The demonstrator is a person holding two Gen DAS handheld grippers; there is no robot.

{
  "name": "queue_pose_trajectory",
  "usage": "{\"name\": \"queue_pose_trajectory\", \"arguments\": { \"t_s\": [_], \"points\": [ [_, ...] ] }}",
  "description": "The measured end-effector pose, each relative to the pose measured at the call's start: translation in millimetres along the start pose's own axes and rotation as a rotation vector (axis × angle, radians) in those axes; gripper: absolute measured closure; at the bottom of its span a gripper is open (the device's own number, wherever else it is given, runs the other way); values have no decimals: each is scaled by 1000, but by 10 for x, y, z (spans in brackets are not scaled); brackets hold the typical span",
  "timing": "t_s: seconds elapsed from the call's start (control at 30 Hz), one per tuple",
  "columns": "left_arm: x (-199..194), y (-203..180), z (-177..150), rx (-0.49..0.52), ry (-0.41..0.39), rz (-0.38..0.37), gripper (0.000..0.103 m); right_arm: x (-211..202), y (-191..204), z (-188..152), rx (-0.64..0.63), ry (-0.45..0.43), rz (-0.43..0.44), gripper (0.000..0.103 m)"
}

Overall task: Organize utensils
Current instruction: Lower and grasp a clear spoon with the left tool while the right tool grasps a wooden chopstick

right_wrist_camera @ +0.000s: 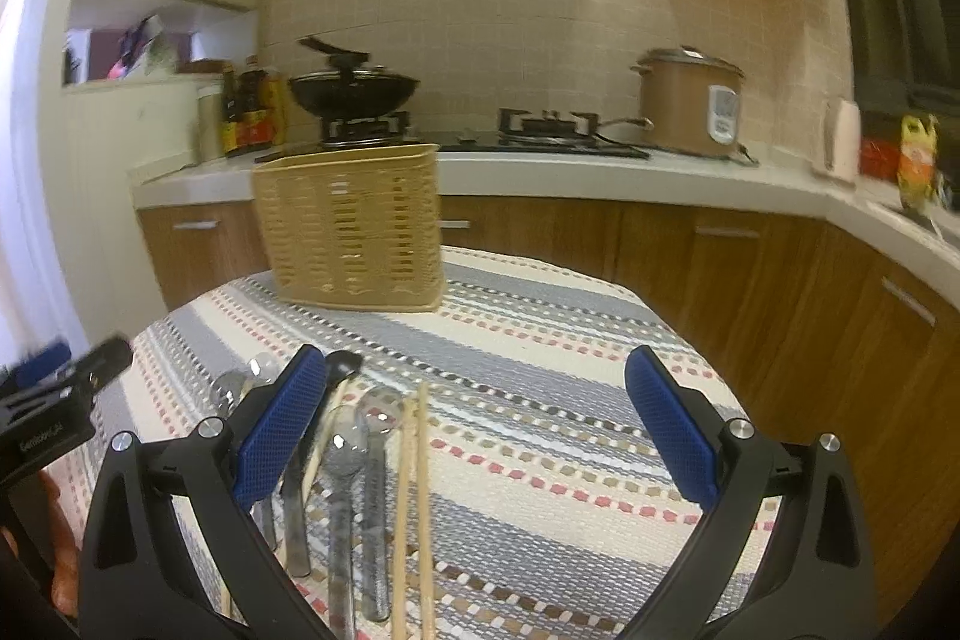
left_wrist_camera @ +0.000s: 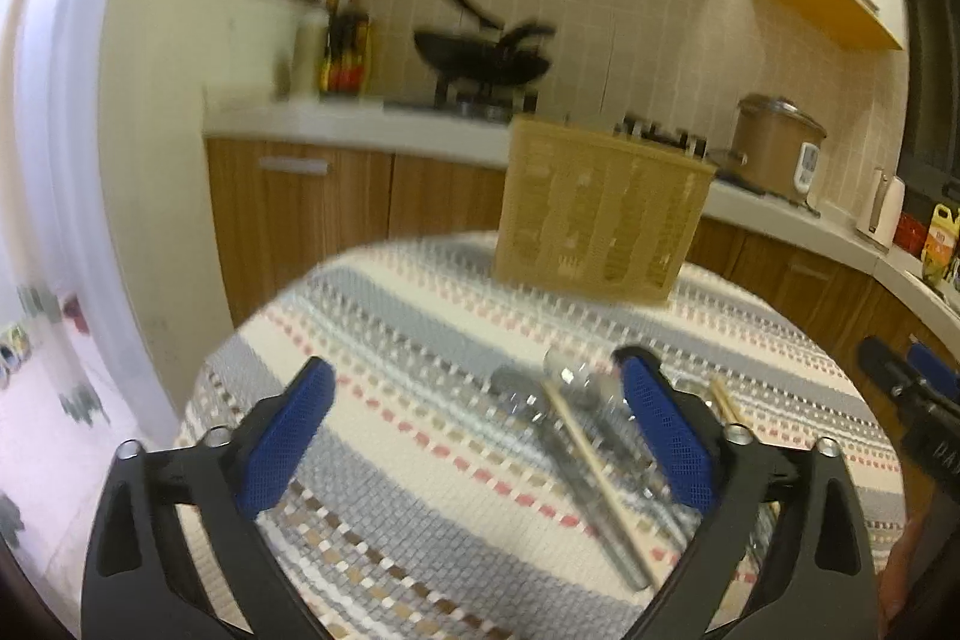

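Note:
A tan woven utensil basket stands at the far side of the table; it also shows in the right wrist view. Metal spoons and wooden chopsticks lie loose on the striped cloth. In the left wrist view the spoons and a chopstick lie by the right finger. My left gripper is open and empty above the cloth. My right gripper is open and empty, its left finger over the utensils.
The round table has a striped woven cloth. Behind it runs a kitchen counter with a wok, a rice cooker and bottles. The right gripper shows at the left view's right edge.

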State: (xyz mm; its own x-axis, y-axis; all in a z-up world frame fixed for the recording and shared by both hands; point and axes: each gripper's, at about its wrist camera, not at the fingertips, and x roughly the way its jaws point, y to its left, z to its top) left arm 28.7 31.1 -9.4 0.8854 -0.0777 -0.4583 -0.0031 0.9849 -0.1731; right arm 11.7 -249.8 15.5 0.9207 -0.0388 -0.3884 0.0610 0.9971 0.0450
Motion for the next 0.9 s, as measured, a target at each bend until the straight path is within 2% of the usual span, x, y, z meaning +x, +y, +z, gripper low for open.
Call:
{"name": "queue_pose_trajectory", "arguments": {
  "t_s": [0.13,0.27,0.33,0.4,0.43,0.5,0.53,0.57,0.6,0.67,0.7,0.73,0.8,0.9],
  "points": [
    [122,243,146,-84,106,-38,21,4,-95,130,19,11,36,8],
    [164,224,304,-50,186,-91,32,38,-21,349,-40,50,58,8],
    [202,151,383,-35,228,-109,36,109,43,476,-84,101,64,8],
    [290,70,447,-30,313,-141,40,213,100,600,-121,175,84,11],
    [343,45,461,-29,349,-157,43,267,121,634,-128,210,92,15],
    [517,-19,459,-31,469,-198,50,477,150,698,-135,349,135,23],
    [582,-41,437,-31,511,-217,51,564,162,696,-136,404,150,29],
    [682,-75,398,-36,571,-252,60,681,168,679,-138,473,167,39],
    [766,-100,366,-37,609,-261,66,830,170,636,-134,558,187,44],
    [915,-152,273,-22,658,-243,69,1035,167,524,-120,665,215,60],
    [985,-174,230,-13,678,-232,70,1151,156,454,-109,721,225,64],
    [1039,-179,201,-12,694,-225,72,1219,151,394,-101,752,228,68],
    [1178,-198,145,-25,731,-217,81,1346,134,296,-86,808,235,72],
    [1281,-217,109,-36,750,-211,81,1444,196,196,-122,852,227,79]
  ]
}}
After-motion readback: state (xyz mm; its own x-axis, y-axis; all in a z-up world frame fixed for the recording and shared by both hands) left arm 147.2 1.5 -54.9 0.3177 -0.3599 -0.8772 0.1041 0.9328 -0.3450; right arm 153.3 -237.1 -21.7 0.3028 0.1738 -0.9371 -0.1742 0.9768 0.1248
